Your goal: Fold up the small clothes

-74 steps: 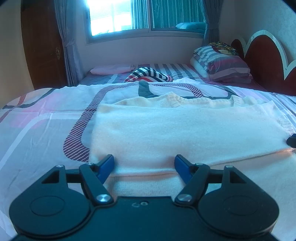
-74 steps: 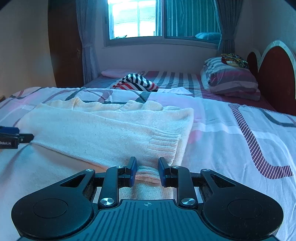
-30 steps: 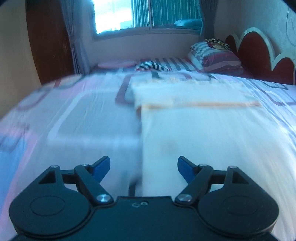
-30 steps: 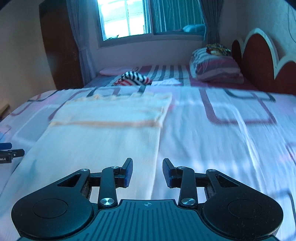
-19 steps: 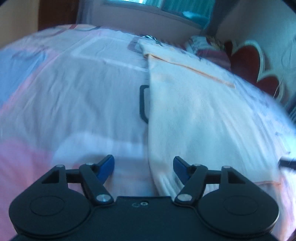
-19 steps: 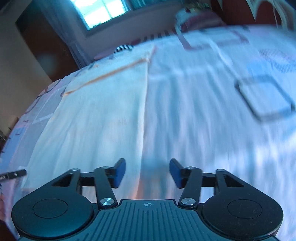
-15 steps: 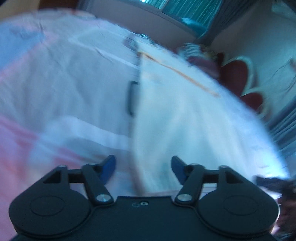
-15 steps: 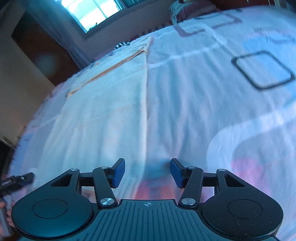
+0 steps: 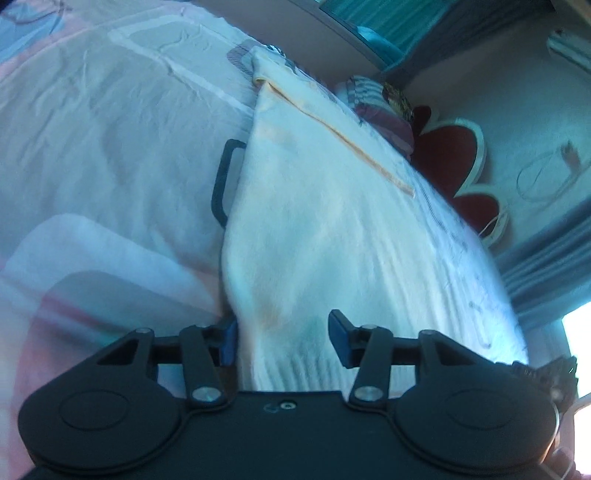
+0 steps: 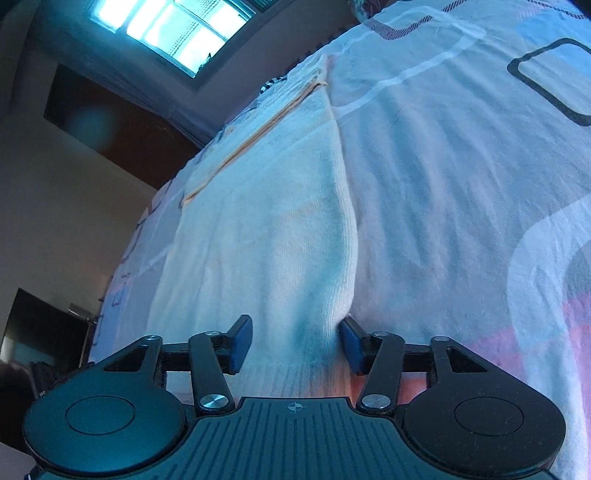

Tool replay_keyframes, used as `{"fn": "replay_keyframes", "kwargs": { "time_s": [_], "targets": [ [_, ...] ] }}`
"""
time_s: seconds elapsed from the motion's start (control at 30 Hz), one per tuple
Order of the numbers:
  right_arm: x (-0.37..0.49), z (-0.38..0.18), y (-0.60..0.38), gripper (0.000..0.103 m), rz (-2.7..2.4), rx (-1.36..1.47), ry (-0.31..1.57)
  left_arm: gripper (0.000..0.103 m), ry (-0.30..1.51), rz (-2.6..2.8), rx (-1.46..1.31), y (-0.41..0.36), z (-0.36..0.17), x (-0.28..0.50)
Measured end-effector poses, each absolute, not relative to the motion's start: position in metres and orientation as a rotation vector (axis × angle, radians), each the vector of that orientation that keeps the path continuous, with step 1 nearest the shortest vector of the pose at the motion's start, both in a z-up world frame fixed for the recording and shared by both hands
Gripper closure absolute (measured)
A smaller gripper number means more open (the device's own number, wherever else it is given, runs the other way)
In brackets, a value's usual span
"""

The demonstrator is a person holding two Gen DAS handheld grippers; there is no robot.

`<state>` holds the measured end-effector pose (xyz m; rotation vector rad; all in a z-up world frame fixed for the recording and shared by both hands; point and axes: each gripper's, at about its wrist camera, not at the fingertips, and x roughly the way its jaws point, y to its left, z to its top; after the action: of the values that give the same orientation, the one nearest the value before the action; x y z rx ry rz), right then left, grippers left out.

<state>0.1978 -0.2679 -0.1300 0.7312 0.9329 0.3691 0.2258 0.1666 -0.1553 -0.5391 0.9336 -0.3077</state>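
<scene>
Cream knit sweater point(image 9: 332, 236) lies flat on the patterned bed point(image 9: 110, 129), its far part already folded over. Left gripper point(image 9: 282, 338) and right gripper point(image 10: 295, 343) each straddle a near hem corner; both have just been closing, fingers apart, cloth between them but not yet pinched. Next, I judge: clamp both corners, then lift the hem evenly forward.

I count one cream sweater point(image 9: 325, 229) lying on one bed point(image 9: 110, 140). Past the sweater I see one heap of pillows point(image 9: 384, 110) and one red headboard point(image 9: 450, 155). I count two grippers, my left gripper point(image 9: 284, 338) and my right gripper point(image 10: 295, 343). I see one window point(image 10: 173, 26) far beyond the sweater.
</scene>
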Motion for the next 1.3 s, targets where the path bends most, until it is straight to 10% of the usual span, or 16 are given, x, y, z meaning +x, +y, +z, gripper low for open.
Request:
{"fn": "replay_keyframes", "kwargs": {
  "time_s": [0.2, 0.33, 0.83, 1.3],
  "targets": [
    [0.181, -0.137, -0.270, 0.084, 0.397, 0.703, 0.965, 0.063, 0.918, -0.297, -0.413, 0.155, -0.152, 0.209],
    [0.192, -0.128, -0.266, 0.097, 0.411, 0.687, 0.949, 0.100, 0.909, -0.273, -0.362, 0.150, -0.143, 0.211],
    [0.177, -0.121, -0.267, 0.097, 0.378, 0.654, 0.846, 0.100, 0.836, -0.201, -0.487, 0.173, -0.148, 0.187],
    [0.300, 0.020, -0.259, 0.097, 0.398, 0.527, 0.586, 0.100, 0.554, -0.228, -0.632, 0.174, -0.031, 0.314]
  ]
}}
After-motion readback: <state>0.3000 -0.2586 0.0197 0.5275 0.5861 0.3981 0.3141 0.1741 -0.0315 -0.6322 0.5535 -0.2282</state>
